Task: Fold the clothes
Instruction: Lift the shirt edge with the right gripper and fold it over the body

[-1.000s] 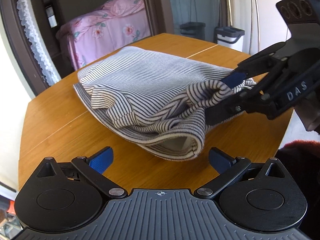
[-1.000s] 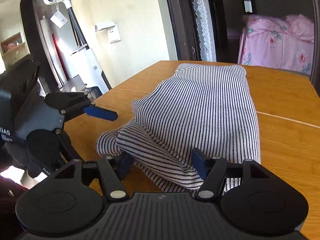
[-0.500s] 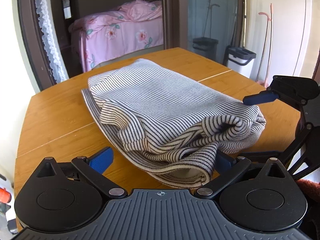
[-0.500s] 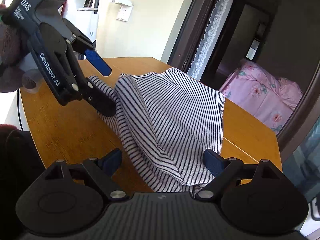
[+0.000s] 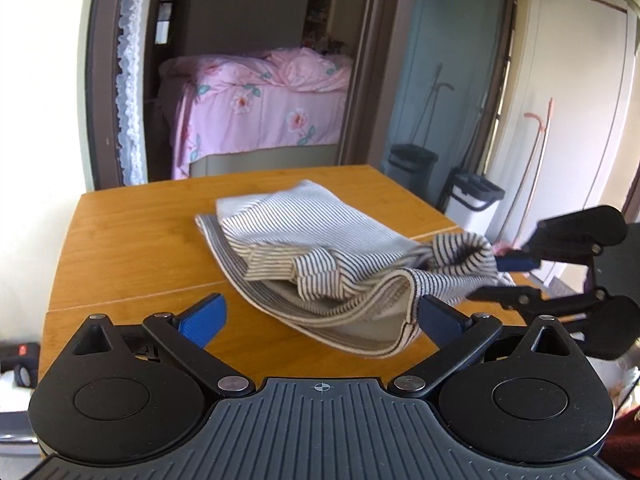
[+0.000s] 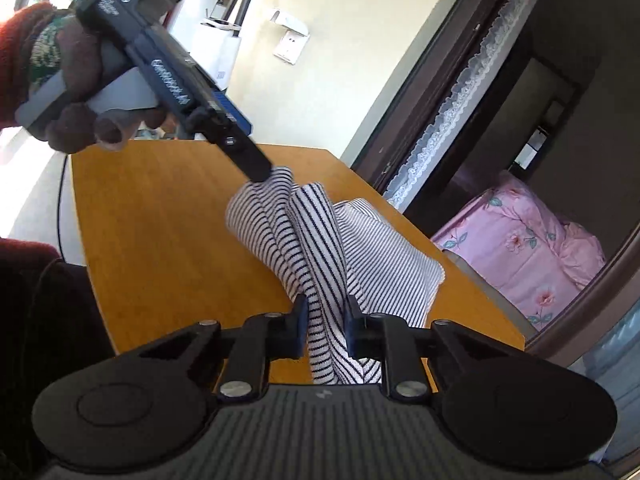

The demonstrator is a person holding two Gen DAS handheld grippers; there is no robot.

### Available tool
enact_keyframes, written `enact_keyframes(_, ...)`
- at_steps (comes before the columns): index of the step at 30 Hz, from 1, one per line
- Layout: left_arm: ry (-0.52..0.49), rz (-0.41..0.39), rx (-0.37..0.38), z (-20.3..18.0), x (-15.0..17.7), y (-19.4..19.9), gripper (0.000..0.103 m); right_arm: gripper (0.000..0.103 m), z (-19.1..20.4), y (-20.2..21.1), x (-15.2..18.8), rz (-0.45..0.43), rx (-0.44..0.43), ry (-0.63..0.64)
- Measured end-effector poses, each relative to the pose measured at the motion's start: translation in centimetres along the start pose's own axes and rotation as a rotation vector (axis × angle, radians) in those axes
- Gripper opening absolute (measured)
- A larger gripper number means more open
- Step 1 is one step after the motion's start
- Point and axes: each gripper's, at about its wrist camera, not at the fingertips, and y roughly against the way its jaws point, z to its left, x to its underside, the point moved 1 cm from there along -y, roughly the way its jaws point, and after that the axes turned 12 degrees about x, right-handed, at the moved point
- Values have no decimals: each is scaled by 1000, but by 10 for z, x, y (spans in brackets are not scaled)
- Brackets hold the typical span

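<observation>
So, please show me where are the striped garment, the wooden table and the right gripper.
striped garment (image 5: 304,224): left wrist view, flat top layer.
wooden table (image 5: 132,240): left wrist view, bare top.
right gripper (image 6: 324,330): right wrist view, between fingertips shut on cloth.

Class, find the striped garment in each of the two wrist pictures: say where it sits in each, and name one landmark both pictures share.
Left wrist view: the striped garment lies mid-frame on the wooden table; its right end is in the right gripper.
Right wrist view: the garment runs from centre down to the bottom, pinched between that gripper's fingers.
Shared landmark: the pink floral bed.
</observation>
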Motion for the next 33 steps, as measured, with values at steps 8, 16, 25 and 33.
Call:
enact_keyframes(8,-82,94,-87,25,-4,-51,98,2,49,8,2,14,24,193)
enact_keyframes(16,57,71,-86,54,7,-27,102,56,63,-11,15,10,-105,169)
enact_keyframes(25,-85,119,-14,25,19,-4,103,40,13,-57,19,155,-228,-319)
enact_keyframes(33,-289,198,167,-25,44,-6,103,40,-16,-70,36,218,-303,-583)
